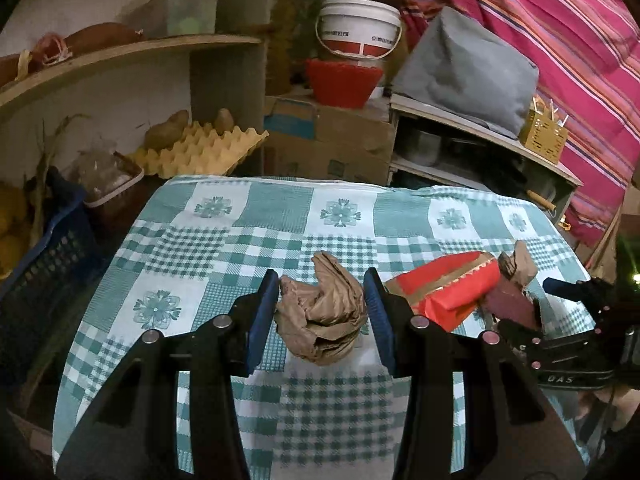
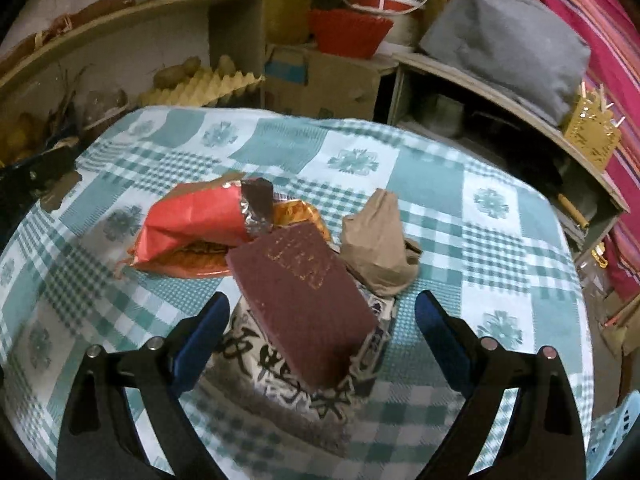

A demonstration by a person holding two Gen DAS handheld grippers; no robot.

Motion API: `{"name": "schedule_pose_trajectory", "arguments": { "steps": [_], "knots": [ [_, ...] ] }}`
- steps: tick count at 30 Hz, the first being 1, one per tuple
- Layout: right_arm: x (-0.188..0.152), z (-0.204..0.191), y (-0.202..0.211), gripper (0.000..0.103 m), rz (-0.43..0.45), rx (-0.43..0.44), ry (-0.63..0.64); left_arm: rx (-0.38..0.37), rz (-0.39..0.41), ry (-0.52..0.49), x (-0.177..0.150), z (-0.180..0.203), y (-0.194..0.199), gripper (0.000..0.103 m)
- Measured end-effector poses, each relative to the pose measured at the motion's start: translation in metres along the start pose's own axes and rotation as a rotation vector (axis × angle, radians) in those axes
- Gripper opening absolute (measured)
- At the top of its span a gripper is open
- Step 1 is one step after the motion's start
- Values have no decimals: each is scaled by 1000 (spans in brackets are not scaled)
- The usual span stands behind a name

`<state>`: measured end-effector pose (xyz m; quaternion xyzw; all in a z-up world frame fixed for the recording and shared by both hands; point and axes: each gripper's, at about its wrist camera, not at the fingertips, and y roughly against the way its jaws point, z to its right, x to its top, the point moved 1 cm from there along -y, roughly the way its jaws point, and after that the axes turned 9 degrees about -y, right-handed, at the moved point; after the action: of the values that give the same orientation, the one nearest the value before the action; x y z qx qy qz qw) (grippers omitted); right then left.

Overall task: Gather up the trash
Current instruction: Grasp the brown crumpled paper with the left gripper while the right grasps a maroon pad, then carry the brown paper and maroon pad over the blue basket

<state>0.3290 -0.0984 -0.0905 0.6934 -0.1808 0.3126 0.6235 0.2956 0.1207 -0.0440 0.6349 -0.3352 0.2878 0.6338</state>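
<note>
Two grippers over trash on a checked surface

The left gripper (image 1: 320,312) has its blue fingers (image 1: 266,312) pinching a crumpled brown paper bag (image 1: 324,320) from both sides. The right gripper (image 2: 320,336) has its fingers (image 2: 200,344) spread wide around a maroon box (image 2: 304,304), clear of it; the box lies on a printed wrapper (image 2: 280,376), beside a red foil wrapper (image 2: 188,220) and another brown paper wad (image 2: 380,240) on the surface (image 2: 500,240).

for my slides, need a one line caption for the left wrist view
Left hand-held gripper holds crumpled brown paper over the checked cloth.
</note>
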Motion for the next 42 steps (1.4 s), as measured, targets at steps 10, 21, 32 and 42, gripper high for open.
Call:
{"name": "schedule_pose_trajectory", "arguments": {
  "steps": [10, 21, 32, 42],
  "knots": [
    [5, -3, -12, 66, -43, 66, -11, 15, -13, 3, 2, -4, -9, 43],
    [9, 29, 46, 66, 93, 32, -118, 14, 5, -23, 7, 14, -3, 43],
    [-31, 107, 140, 66, 214, -109, -230, -43, 56, -131, 16, 83, 22, 43],
    [-74, 178, 210, 66, 321, -208, -372, -136, 131, -190, 23, 156, 62, 43]
  ]
}}
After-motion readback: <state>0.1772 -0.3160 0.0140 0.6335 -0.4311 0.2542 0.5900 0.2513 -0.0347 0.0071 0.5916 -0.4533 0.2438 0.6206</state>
